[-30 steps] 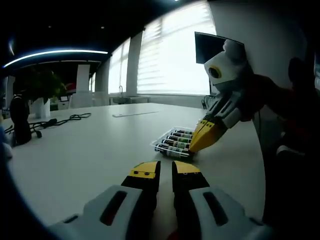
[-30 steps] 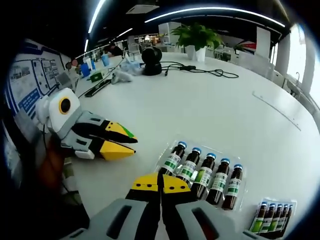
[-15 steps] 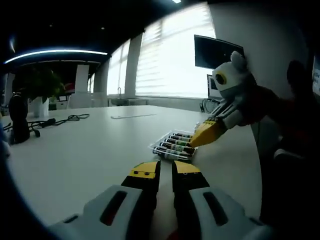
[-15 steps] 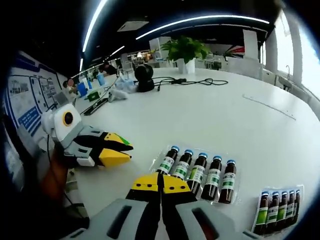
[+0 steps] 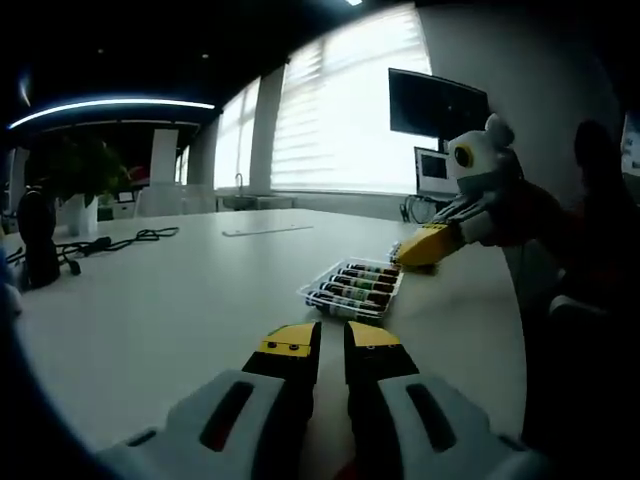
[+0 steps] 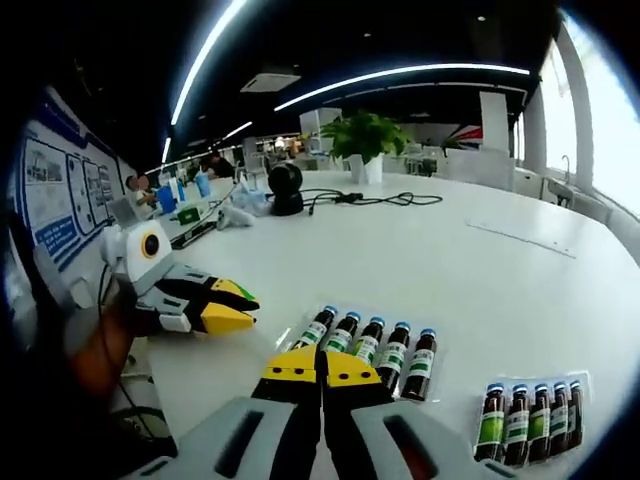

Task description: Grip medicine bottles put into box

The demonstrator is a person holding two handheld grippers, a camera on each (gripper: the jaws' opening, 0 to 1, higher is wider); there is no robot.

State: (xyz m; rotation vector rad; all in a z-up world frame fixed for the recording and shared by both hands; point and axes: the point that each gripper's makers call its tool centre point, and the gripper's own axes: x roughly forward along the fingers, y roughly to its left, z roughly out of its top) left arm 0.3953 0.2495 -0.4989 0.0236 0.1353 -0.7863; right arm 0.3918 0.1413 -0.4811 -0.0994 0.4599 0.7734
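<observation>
Clear plastic forms the shallow tray (image 5: 352, 290) on the white surface (image 5: 180, 300) in the left gripper view, and it holds a row of dark medicine bottles (image 5: 350, 292) lying side by side. The left gripper (image 5: 331, 343) rises from the bottom of this view, low over the surface, its yellow-tipped jaws close together with a thin gap and nothing between them. The right gripper (image 5: 422, 246) comes in from the right, angled down with its yellow tip just past the far end of the tray; whether it touches anything cannot be told.

White surface (image 6: 420, 250) again in the right gripper view, where a near tray (image 6: 368, 345) carries five brown bottles (image 6: 368, 343) with blue caps and green-and-white labels, the print too small to read. A second tray (image 6: 530, 415) of five like bottles lies toward the right edge. The right gripper (image 6: 322, 368) has its jaws pressed together, empty, just before the near tray. The left gripper (image 6: 235, 305) lies at the left, near the surface's edge, jaws slightly parted.
</observation>
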